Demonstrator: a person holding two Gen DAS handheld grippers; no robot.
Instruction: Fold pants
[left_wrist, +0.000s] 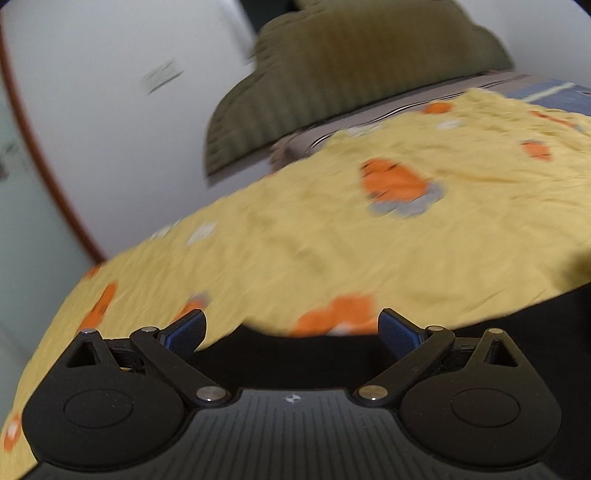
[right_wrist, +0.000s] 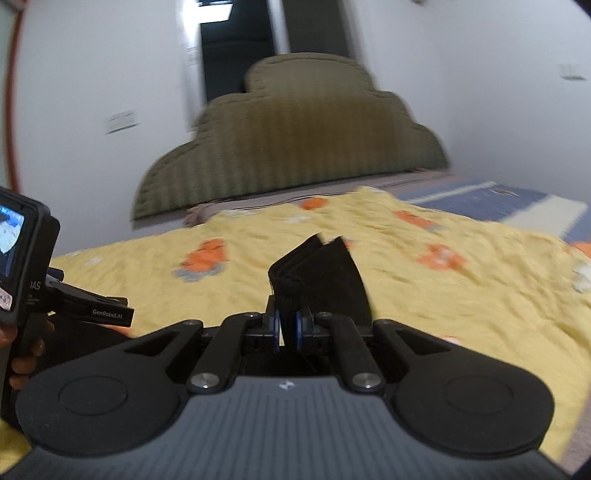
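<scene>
The black pants (left_wrist: 280, 354) lie on the yellow bedspread (left_wrist: 332, 251), just under and ahead of my left gripper (left_wrist: 291, 328). That gripper is open, its blue pads wide apart, with nothing between them. My right gripper (right_wrist: 287, 326) is shut on a folded edge of the black pants (right_wrist: 321, 277), which sticks up above the pads. The left gripper's body (right_wrist: 92, 310) shows at the left of the right wrist view, held in a hand.
The bed has a yellow spread with orange prints (right_wrist: 443, 280). An olive cloud-shaped headboard (right_wrist: 295, 147) stands against the white wall. A blue and white blanket (right_wrist: 498, 203) lies at the far right. A dark doorway (right_wrist: 236, 48) is behind.
</scene>
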